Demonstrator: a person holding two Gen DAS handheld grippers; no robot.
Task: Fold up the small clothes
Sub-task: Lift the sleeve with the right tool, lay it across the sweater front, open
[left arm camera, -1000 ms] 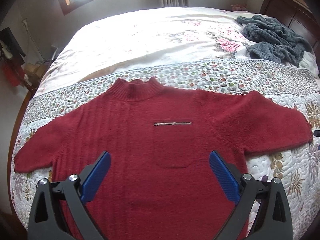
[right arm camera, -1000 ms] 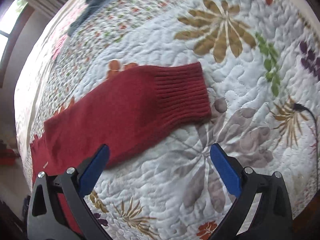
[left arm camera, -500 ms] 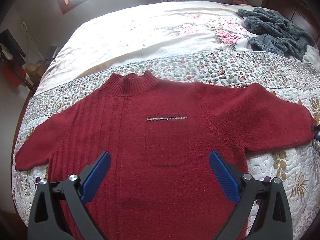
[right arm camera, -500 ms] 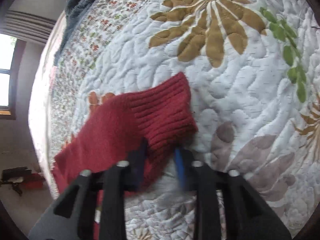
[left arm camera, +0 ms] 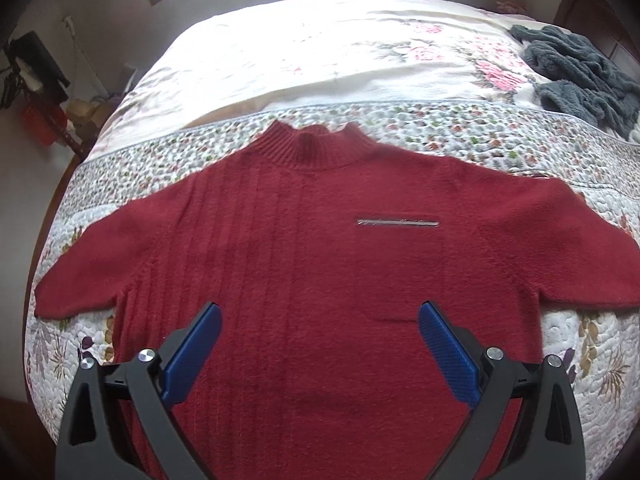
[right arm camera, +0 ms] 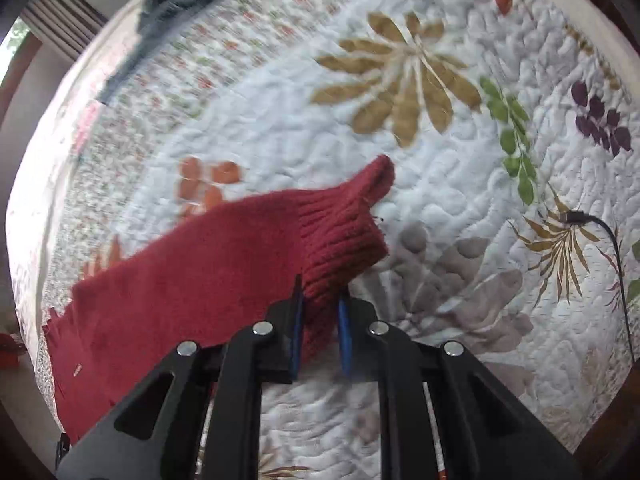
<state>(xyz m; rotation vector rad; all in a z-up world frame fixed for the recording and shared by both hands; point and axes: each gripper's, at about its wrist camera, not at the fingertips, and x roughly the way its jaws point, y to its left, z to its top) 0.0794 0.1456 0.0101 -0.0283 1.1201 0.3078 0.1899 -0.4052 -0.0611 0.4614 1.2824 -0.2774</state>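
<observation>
A small red knit sweater (left arm camera: 320, 264) lies flat and face up on the quilted bed, collar away from me, both sleeves spread out. Its chest pocket has a silver trim bar (left arm camera: 398, 222). My left gripper (left arm camera: 320, 320) hovers open over the lower body of the sweater, nothing between its blue pads. In the right wrist view my right gripper (right arm camera: 320, 304) is shut on the ribbed cuff (right arm camera: 340, 236) of the right sleeve (right arm camera: 192, 280), and the cuff is lifted off the quilt.
A grey fuzzy garment (left arm camera: 580, 76) is heaped at the bed's far right. A black cable (right arm camera: 608, 240) lies on the quilt (right arm camera: 440, 152) right of the cuff. The bed's left edge (left arm camera: 60, 208) drops to floor clutter; a wooden headboard stands at the right.
My right gripper closed on the sleeve cuff and raised it off the quilt. My left gripper drifted left over the sweater and stayed open.
</observation>
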